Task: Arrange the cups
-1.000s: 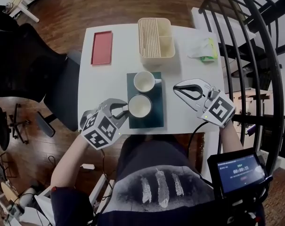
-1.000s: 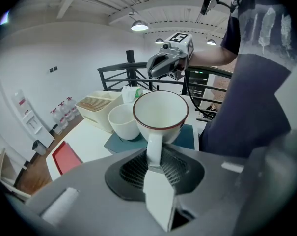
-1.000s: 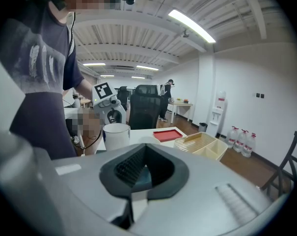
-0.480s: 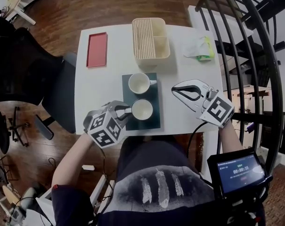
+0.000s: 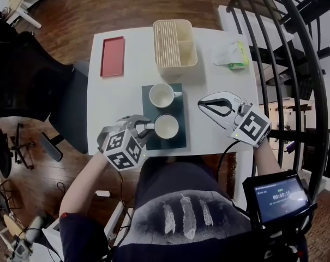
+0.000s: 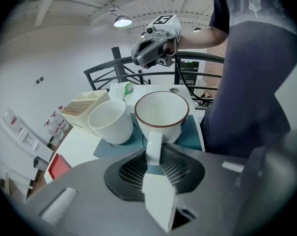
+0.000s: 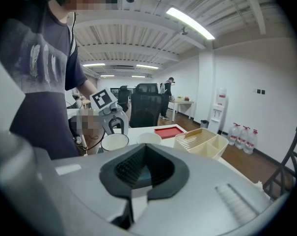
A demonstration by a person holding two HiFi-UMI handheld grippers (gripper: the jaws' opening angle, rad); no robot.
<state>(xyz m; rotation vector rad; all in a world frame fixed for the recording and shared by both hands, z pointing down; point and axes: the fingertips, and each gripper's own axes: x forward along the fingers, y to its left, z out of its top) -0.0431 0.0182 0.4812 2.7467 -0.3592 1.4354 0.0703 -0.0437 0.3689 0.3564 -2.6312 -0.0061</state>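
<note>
The near cup (image 5: 167, 127) stands upright on the front half of a dark teal mat (image 5: 179, 141), its handle (image 5: 148, 127) pointing towards the table's left edge. The far cup (image 5: 161, 95) stands just behind it on the same mat, with its handle turned the other way. The two cups are close together, but whether they touch cannot be told.

The left gripper (image 5: 144, 128) reaches in from the front left corner and tilts steeply down, its marker cube turned up towards the head camera. The bare forearm behind it runs back to the person's body. Its jaws are opening, and the near cup's handle stands between them; mesh pad shows on both sides of the handle.

The right gripper (image 5: 203, 102) lies low over the white table (image 5: 115, 102), just right of the mat, and points shallowly down towards the cups. Its jaws are together with nothing between them.

Further back on the table are a red tray (image 5: 112, 56), a slatted beige box (image 5: 175, 42) and a green and white packet (image 5: 231, 56).
</note>
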